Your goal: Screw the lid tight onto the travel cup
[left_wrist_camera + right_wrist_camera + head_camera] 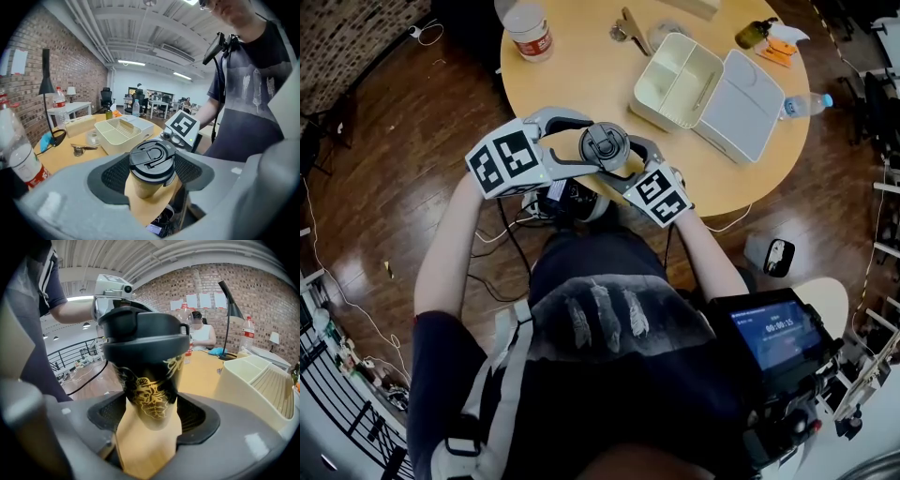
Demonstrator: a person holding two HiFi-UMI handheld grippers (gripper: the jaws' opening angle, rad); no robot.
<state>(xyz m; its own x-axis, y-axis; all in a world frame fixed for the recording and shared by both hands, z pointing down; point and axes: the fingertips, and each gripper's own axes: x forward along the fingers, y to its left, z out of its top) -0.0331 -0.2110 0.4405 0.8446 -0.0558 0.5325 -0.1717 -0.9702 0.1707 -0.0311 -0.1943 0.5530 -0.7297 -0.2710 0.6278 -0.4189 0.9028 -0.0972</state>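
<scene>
The lid (152,159) is already set on the mouth of the travel cup (150,385), and no gap is seen between the two in either gripper view. How far the thread is turned home cannot be read. The tightening is therefore judged to be the part that is left, or at least not shown as finished. The cup is placed at the near edge of the round table (581,66), directly in front of the person, and it appears to stand on the wood.

The cup is taken from both sides. The left gripper (151,173) is held at the height of the lid. Its jaws are spread wide, and the black rim of the lid is taken between the two pads (110,176), which appear to lie against it on both sides. The right gripper (152,417) is held lower. Its jaws, also wide apart, are pressed on the decorated body of the cup under the lid, so the body is judged to be kept from turning. Both grippers are pointed forward and slanted down, with the marker cubes turned up. The two forearms are stretched out from the body and meet at the cup, one from each side.
</scene>
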